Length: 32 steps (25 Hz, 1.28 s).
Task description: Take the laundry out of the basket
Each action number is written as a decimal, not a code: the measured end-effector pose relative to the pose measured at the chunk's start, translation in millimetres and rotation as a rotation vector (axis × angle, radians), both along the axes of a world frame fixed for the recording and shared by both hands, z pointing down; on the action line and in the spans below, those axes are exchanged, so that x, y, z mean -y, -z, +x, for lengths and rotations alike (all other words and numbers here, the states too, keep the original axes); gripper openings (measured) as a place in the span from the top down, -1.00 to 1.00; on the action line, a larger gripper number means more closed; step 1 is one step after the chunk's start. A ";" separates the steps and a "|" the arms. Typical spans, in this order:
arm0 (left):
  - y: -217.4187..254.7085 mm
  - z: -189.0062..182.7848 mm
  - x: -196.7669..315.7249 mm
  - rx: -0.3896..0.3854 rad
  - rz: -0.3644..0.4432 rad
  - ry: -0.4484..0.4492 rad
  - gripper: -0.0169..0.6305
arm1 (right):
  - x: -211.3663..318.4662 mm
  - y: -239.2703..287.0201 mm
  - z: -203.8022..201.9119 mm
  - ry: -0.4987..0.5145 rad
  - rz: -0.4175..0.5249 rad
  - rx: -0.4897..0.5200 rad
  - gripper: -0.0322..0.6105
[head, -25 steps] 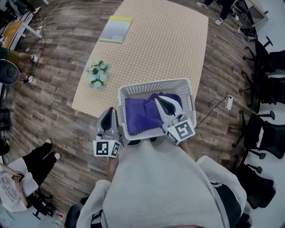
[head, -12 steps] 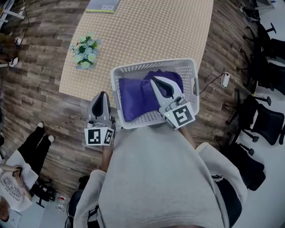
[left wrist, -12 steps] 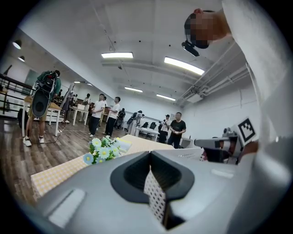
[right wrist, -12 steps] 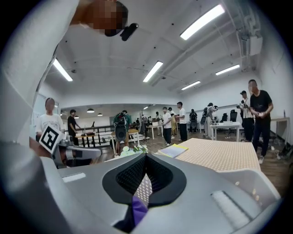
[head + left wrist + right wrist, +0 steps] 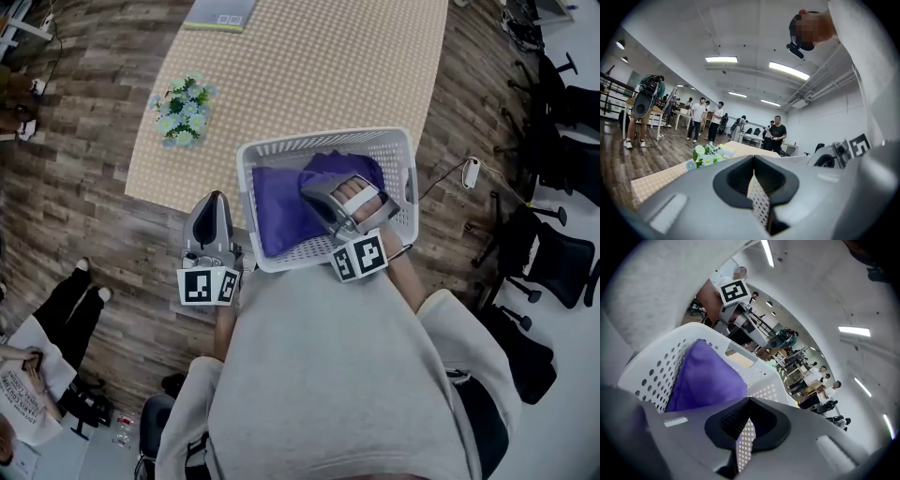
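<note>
A white perforated laundry basket (image 5: pixel 319 142) stands at the near edge of the checked table (image 5: pixel 309 66). Purple laundry (image 5: pixel 278 204) fills it and also shows in the right gripper view (image 5: pixel 705 378) against the basket wall (image 5: pixel 663 364). My right gripper (image 5: pixel 311 186) reaches down into the basket, rolled on its side, with its tip at the purple cloth. Its jaws (image 5: pixel 749 411) are shut with nothing between them. My left gripper (image 5: pixel 212 201) hovers outside the basket's left wall, pointing about level. It (image 5: pixel 753 171) is shut and empty too.
A bunch of pale blue flowers (image 5: pixel 182 109) lies on the table's left side, and a booklet (image 5: pixel 221 13) at its far edge. Office chairs (image 5: pixel 553 253) and a white plug on a cable (image 5: pixel 470 172) are on the floor to the right. People stand beyond the table (image 5: pixel 777 136).
My right gripper has rolled onto its side and dropped deeper into the basket, onto the purple laundry. The left gripper has sunk slightly beside the basket.
</note>
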<state>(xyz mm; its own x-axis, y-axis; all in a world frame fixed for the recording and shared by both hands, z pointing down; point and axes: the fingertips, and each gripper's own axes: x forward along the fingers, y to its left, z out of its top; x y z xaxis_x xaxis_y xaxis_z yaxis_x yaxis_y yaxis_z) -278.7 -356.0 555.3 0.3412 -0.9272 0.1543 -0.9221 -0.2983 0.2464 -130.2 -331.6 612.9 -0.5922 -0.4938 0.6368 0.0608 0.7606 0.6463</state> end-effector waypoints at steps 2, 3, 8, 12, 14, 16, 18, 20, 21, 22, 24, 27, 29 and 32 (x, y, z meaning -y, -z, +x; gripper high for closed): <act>0.3 -1.6 -1.3 -0.001 0.001 0.006 0.91 | -2.9 -5.6 0.0 0.001 -0.039 -0.002 0.90; 0.0 -2.5 -2.4 -0.002 0.000 0.010 0.91 | -4.0 -9.3 0.0 -0.002 -0.068 -0.005 0.90; -1.4 -5.4 -7.3 -0.007 -0.002 0.029 0.91 | -9.8 -42.9 7.3 -0.049 -0.323 -0.105 0.18; -0.7 -8.0 -7.7 -0.007 0.002 0.044 0.91 | -10.3 -81.7 14.1 -0.057 -0.488 -0.237 -0.81; 0.1 -9.1 -9.2 -0.006 0.004 0.051 0.91 | -12.0 -103.0 16.8 -0.047 -0.561 -0.298 -0.92; 1.5 -11.2 -11.2 -0.005 0.005 0.060 0.91 | -16.2 -125.9 16.2 -0.029 -0.647 -0.356 -0.96; 2.2 -14.0 -12.4 -0.004 0.005 0.071 0.91 | -25.1 -151.9 11.7 0.005 -0.769 -0.416 -0.96; 2.3 -17.5 -13.0 -0.004 0.006 0.083 0.91 | -35.5 -175.0 9.2 0.034 -0.926 -0.496 -0.96; 2.6 -19.1 -13.5 -0.005 0.007 0.088 0.91 | -37.9 -181.1 9.0 0.041 -0.986 -0.536 -0.96; 3.0 -20.3 -14.0 -0.008 0.008 0.094 0.91 | -38.6 -183.5 9.1 0.045 -1.022 -0.567 -0.96; 3.9 -22.1 -14.5 -0.014 0.010 0.105 0.91 | -38.5 -183.6 8.8 0.047 -1.038 -0.594 -0.96; 5.1 -22.8 -13.3 -0.018 0.015 0.111 0.91 | -39.1 -183.6 6.9 0.046 -1.022 -0.582 -0.96; 5.9 -21.8 -11.6 -0.021 0.019 0.109 0.91 | -40.4 -181.8 6.6 0.056 -1.012 -0.584 -0.93; 9.4 -19.3 -8.9 -0.025 0.032 0.105 0.91 | -46.1 -174.1 7.2 0.081 -1.001 -0.578 -0.61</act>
<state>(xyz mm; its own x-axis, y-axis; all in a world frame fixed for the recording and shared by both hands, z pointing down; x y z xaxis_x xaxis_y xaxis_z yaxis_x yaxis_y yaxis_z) -298.0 -347.2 545.9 0.2449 -0.9625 0.1165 -0.9425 -0.2082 0.2613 -123.0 -285.5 787.0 -0.0926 0.4098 0.9075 0.2225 0.8969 -0.3823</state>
